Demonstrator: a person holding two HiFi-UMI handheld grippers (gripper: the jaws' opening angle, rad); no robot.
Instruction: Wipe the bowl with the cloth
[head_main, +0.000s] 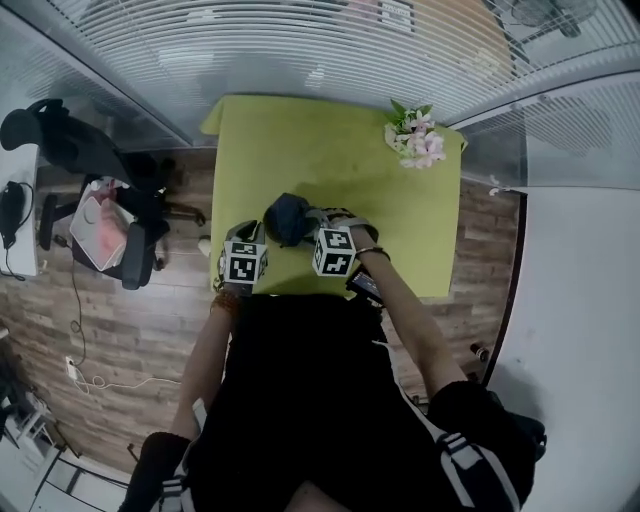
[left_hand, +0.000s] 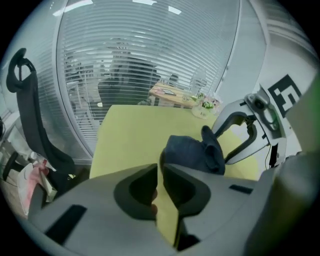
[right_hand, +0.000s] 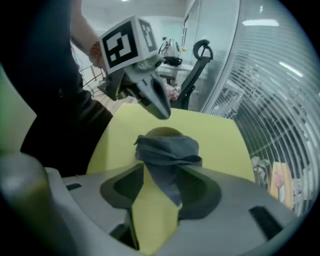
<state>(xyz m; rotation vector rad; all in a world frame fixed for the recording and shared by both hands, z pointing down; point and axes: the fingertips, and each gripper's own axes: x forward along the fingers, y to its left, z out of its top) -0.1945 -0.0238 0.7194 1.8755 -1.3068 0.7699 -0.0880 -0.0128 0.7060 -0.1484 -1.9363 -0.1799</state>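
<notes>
Left gripper (left_hand: 160, 172): jaws nearly together, thin slit between them, only table showing through. Dark blue cloth (left_hand: 192, 152) bunched just beyond fingertips, slightly right. Right gripper (left_hand: 226, 145) past cloth on right, its fingers apart at cloth's edge. Yellow-green table (left_hand: 135, 135) beneath and ahead of fingers. Flowers (left_hand: 207, 104) far ahead, right. Black office chair (left_hand: 30, 125) well left. Blinds (left_hand: 140, 55) beyond table.

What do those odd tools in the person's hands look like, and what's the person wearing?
Both are hand-held tools of light grey plastic. The left gripper and the right gripper each end in two tapered grey fingers with dark hollows behind them. Each carries a white cube printed with black square markers. The person wears a dark top, forearms bare.
</notes>
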